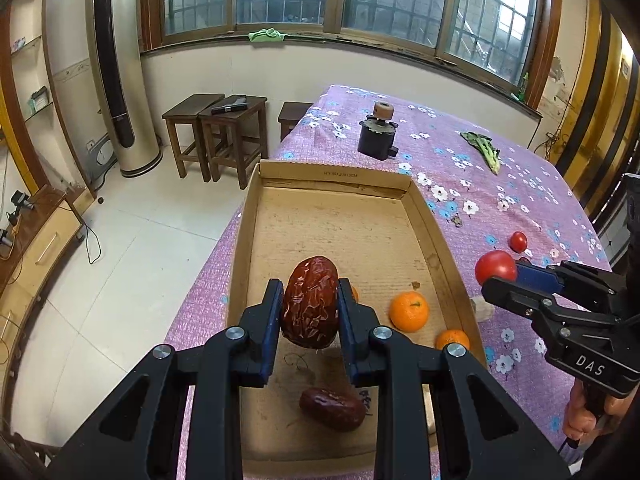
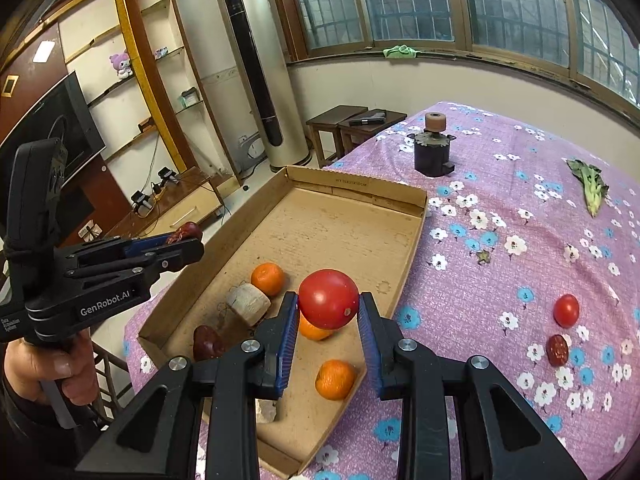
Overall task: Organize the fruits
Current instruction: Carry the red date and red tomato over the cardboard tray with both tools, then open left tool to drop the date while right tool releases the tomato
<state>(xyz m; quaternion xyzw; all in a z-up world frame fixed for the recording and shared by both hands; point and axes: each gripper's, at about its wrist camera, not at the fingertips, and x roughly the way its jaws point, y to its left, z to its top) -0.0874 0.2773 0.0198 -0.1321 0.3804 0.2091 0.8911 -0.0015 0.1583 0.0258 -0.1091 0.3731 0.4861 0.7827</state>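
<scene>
My left gripper (image 1: 309, 304) is shut on a wrinkled red date (image 1: 310, 302), held above the near half of the shallow cardboard box (image 1: 332, 178). My right gripper (image 2: 328, 312) is shut on a red tomato (image 2: 329, 298) over the box's right wall (image 2: 404, 276); it also shows at the right of the left wrist view as the right gripper (image 1: 496, 276). Inside the box lie another date (image 1: 333, 409), several oranges (image 1: 409, 311) and a pale cork-like lump (image 2: 248, 303). A small tomato (image 2: 566, 310) and a date (image 2: 557, 350) lie on the cloth to the right.
The table carries a purple flowered cloth (image 2: 500, 208). A dark motor-like object (image 2: 432, 148) and a green leafy vegetable (image 2: 590, 188) sit further back. Left of the table the floor drops away, with wooden stools (image 1: 216, 136) and a tall standing air conditioner (image 1: 114, 68).
</scene>
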